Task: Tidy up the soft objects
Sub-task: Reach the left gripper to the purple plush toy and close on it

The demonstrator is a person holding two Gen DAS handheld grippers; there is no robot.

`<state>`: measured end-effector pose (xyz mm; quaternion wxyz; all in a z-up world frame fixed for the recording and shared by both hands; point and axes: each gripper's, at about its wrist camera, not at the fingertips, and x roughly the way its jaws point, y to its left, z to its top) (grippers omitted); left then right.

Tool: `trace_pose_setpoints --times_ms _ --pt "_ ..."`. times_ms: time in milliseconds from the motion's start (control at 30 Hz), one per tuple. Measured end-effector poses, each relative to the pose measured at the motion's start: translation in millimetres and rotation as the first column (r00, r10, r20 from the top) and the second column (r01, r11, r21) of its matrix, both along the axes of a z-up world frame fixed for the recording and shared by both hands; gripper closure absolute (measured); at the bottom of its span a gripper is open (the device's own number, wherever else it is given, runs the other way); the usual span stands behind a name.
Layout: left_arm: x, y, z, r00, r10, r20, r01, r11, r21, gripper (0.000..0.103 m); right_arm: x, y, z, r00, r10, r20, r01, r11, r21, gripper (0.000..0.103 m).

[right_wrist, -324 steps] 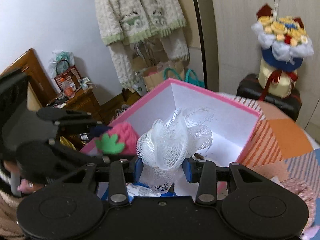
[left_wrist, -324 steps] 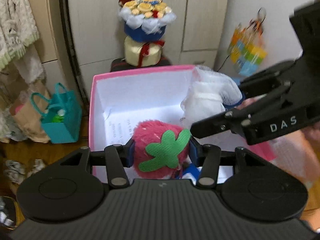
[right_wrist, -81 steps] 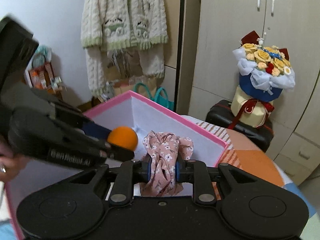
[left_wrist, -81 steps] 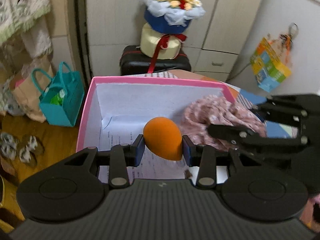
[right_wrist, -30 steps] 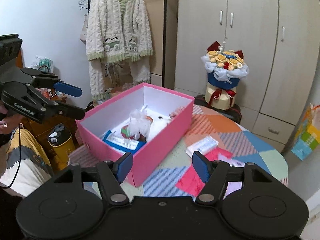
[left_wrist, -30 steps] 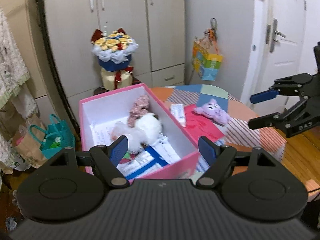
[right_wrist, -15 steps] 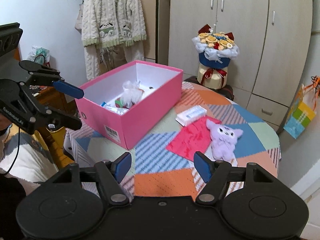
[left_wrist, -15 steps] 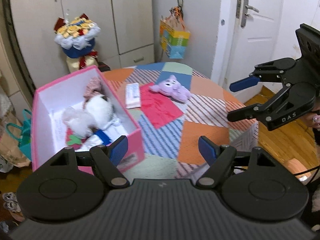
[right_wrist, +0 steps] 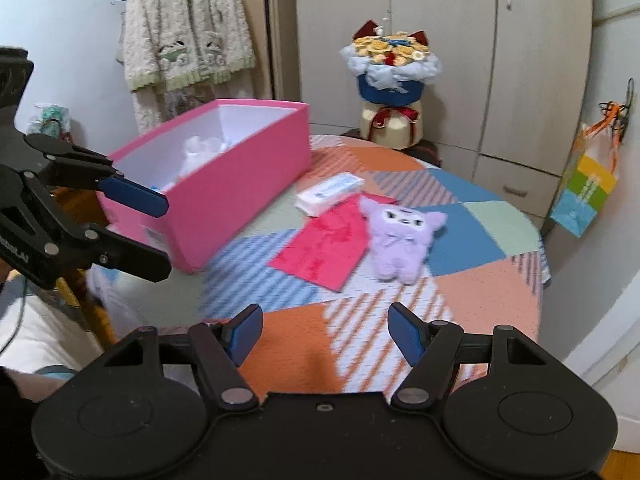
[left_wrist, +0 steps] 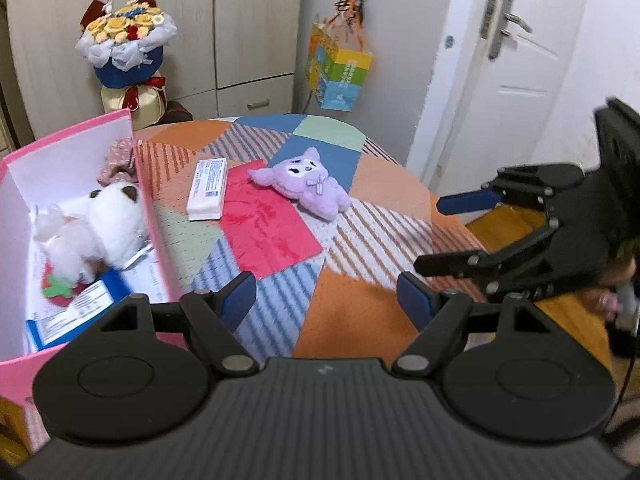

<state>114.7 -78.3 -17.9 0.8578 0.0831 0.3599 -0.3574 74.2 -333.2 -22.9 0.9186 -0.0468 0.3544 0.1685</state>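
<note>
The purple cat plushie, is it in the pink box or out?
Out. The purple cat plushie lies on the patchwork tablecloth, partly on a red paper sheet, apart from the pink cardboard box.

Plushie on table, rt of box

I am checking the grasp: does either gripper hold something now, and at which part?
Nothing is held. The left gripper and the right gripper are both open and empty.

Pink box: near corner cut by left edge, left of the jaws.
Box contents: mostly hidden behind wall.
Label print: illegible.
</note>
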Motion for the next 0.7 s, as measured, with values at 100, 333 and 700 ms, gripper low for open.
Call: trace_pose_setpoints --times_ms 100,333,700 --pt "12.7 -15.6 -8.4 0.999 0.023 -0.022 -0.024 0.999 -0.044 0.026 9.1 -6.3 -11.1 0.999 -0.012 0.048 0.013 1.0 -0.01 0.029" --pt "47.7 -52.7 -33.4 0.996 0.07 -0.056 -0.076 0.99 -0.115 0.029 45.1 -22.3 -40.8 0.991 -0.059 0.117 0.05 0.996 0.075 0.029" --pt "109.9 -93.5 -73.7 0.968 0.219 -0.121 -0.239 0.953 -0.185 0.036 114.9 -21.7 -79.8 0.996 -0.056 0.068 0.051 0.996 0.076 0.029"
